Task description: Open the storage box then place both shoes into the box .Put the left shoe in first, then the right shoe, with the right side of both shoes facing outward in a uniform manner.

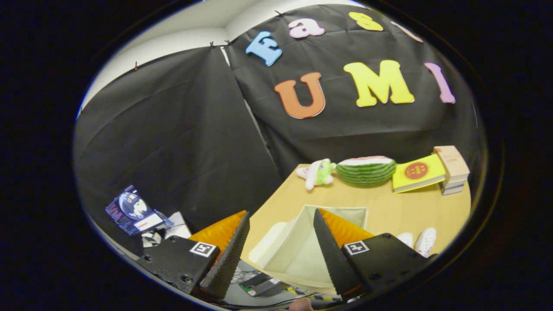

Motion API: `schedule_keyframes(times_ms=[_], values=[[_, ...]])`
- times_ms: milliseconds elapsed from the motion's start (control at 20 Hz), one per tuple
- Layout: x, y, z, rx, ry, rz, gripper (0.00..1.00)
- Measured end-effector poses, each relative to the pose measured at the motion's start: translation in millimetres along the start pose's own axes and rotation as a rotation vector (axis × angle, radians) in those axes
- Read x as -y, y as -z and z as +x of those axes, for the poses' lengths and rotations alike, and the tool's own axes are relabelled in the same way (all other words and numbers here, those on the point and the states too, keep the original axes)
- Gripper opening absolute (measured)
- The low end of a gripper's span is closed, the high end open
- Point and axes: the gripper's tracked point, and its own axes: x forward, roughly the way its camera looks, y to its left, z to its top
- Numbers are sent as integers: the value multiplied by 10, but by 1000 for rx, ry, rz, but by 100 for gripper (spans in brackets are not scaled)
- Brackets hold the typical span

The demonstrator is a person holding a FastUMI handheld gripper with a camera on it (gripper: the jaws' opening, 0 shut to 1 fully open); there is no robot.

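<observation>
My gripper (281,224) is open, its two black fingers with orange sides spread wide and nothing between them. Just ahead of the fingers stands the cream storage box (298,246) on the wooden table (389,207); its top is open and I see its bare inside, with the lid flap (268,242) folded out toward the left finger. The right finger (328,242) overlaps the box's right part. Two white shoes (419,239) lie side by side on the table beyond the right finger, to the right of the box, only their toes showing.
Along the table's far edge lie a small plush toy (319,172), a watermelon-shaped cushion (366,169), a yellow book (418,172) and a stack of books (451,169). Off the table's left edge, low down, sit a dark printed carton (134,211) and some cables (268,285).
</observation>
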Motion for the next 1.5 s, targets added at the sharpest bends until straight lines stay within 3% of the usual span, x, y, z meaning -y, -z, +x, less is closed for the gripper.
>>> schedule_keyframes(times_ms=[350, 500, 700, 1000, 1250, 1500], values=[[761, -50, -448, 33, 222, -11, 96], [1328, 179, -616, -22, 339, 1, 96], [1957, 736, -773, -166, 427, 59, 96], [2668, 1687, -639, -401, 417, 162, 95], [2912, 2308, -438, -572, 359, 219, 90], [3039, 2618, -260, -651, 329, 296, 73]])
